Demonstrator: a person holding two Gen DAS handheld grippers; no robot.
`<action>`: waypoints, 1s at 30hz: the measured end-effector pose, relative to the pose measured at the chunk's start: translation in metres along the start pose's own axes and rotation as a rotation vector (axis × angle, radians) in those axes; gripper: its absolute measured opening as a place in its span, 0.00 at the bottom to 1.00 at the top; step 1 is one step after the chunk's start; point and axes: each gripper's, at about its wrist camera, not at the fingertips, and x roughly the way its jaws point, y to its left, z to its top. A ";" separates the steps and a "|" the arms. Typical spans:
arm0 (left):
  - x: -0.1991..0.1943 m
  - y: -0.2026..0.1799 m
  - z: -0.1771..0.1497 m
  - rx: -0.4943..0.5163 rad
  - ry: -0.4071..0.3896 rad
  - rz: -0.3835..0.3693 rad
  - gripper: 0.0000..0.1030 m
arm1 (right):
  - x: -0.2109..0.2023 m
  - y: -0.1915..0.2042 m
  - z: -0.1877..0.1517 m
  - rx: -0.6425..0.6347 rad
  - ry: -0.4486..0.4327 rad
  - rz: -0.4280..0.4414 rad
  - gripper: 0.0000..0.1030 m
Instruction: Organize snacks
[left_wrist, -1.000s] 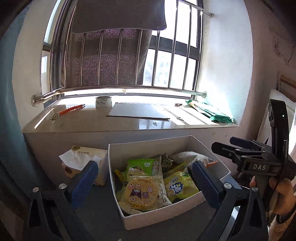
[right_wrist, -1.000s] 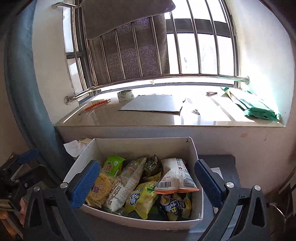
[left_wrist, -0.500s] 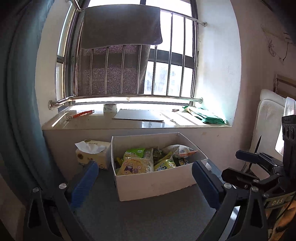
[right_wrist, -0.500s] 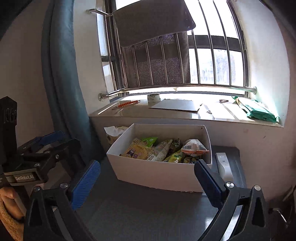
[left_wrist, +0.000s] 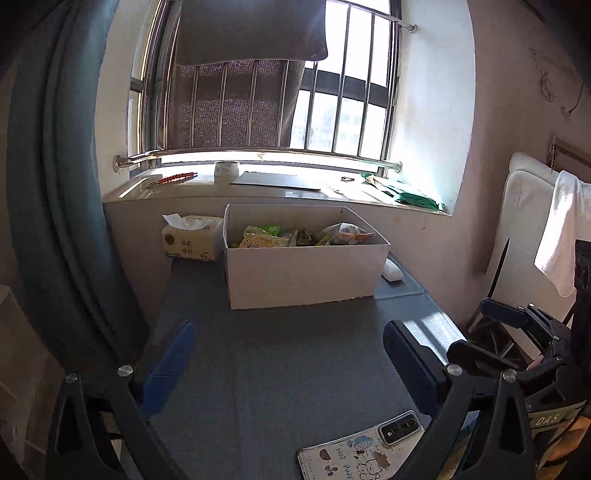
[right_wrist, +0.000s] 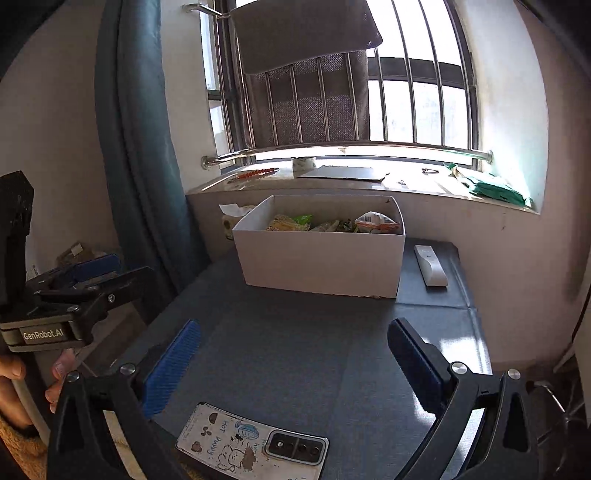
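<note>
Both grippers (left_wrist: 290, 362) pulled back from snack box (left_wrist: 303, 273).

Snacks (left_wrist: 266, 238) lie in the box (left_wrist: 303, 273) on the table (left_wrist: 280, 362); tissues (left_wrist: 192, 240) left, remote (right_wrist: 430, 264) right, phone (right_wrist: 251, 448) before it.

Grey table (left_wrist: 295, 369) — bearing snack box (left_wrist: 303, 277); tissue pack (left_wrist: 190, 242); remote (right_wrist: 430, 266); phone (right_wrist: 251, 443).

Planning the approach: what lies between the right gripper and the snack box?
Only bare grey tabletop between right gripper and box, per the right wrist view.
</note>
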 end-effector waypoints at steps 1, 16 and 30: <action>0.000 0.001 0.000 -0.009 0.001 -0.006 1.00 | 0.000 0.002 0.000 -0.010 -0.001 0.005 1.00; 0.009 0.005 -0.003 -0.019 0.021 0.005 1.00 | 0.006 -0.005 -0.005 0.044 0.030 0.038 1.00; 0.013 0.003 -0.004 -0.001 0.044 0.001 1.00 | 0.008 -0.004 -0.005 0.047 0.036 0.038 1.00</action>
